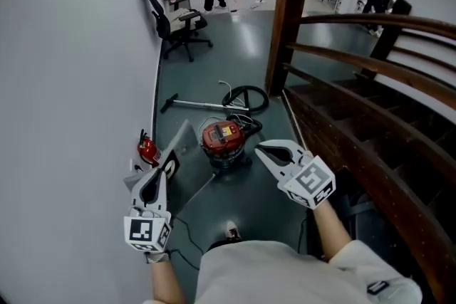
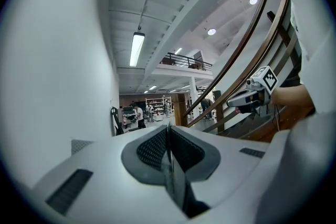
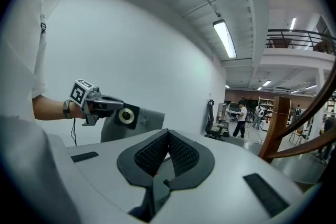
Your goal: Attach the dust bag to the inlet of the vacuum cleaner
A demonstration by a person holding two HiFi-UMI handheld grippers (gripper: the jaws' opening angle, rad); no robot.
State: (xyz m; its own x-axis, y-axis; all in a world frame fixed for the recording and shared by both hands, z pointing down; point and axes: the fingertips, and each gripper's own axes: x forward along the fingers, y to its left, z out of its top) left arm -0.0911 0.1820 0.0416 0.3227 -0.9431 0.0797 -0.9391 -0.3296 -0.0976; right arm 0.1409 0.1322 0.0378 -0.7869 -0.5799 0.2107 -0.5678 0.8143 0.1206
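Bright even light from ceiling strips (image 2: 137, 49), fisheye-warped gripper views, dark vignetted corners

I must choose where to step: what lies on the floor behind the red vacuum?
Behind the vacuum lie a coiled black hose and a metal wand; farther back stands a chair. The floor just behind the vacuum's body is covered by it.

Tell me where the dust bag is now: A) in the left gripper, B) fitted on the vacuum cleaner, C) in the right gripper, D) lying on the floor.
A: the right gripper view shows the left gripper clamped on the dust bag, held in the air, while the vacuum cleaner stands on the floor ahead.
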